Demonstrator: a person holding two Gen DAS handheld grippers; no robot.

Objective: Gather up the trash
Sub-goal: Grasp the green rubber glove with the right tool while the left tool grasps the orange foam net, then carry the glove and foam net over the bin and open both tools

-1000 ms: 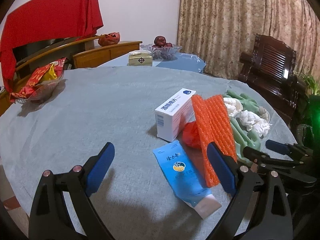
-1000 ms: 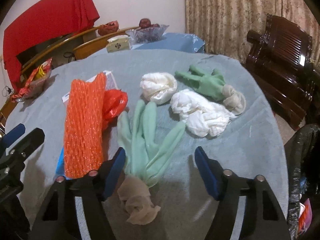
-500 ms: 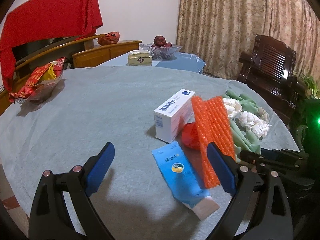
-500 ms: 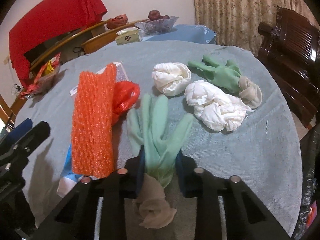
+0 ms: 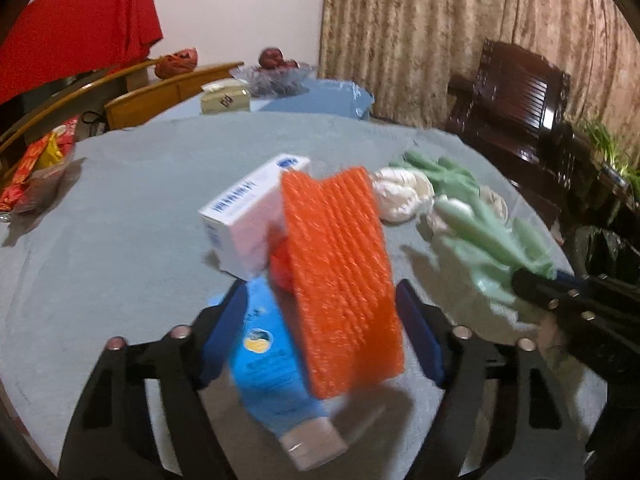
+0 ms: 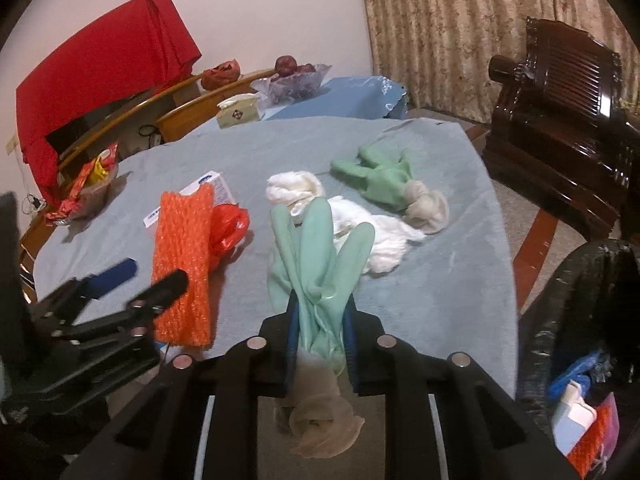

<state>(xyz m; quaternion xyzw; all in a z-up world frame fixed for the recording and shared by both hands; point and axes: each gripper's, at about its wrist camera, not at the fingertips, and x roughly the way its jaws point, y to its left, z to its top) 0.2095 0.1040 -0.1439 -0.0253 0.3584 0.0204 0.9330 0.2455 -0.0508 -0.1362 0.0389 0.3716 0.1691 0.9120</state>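
A round worktop (image 6: 460, 280) under a grey-blue cloth carries scattered rubbish. At far left sits a clear dish of red and yellow snack packets (image 6: 86, 194); nearer the middle stands a white carton (image 5: 248, 220) with blue printing too blurred to read; below it lies a blue tube (image 5: 272, 364) with a round yellow and white emblem, its wording illegible. The left hand-held gripper (image 5: 320, 340) has its jaws closing around an orange foam net sleeve (image 5: 340, 276); the blue pads do not seem to press it yet; the sleeve looks featherlight and squashy, so a pinch across its near end should do. A crumpled red plastic bag (image 6: 228, 228) peeks out beside it. Further right, the right hand-held gripper (image 6: 320, 344) is clamped on a pale green rubber glove (image 6: 320, 256) just above its beige cuff; the glove looks limp, light and a bit slick, best held at that narrow wrist. Beyond lie white crumpled tissues (image 6: 380, 240) and a second green glove (image 6: 384, 180); at far right a black bin bag (image 6: 580, 320) gapes.
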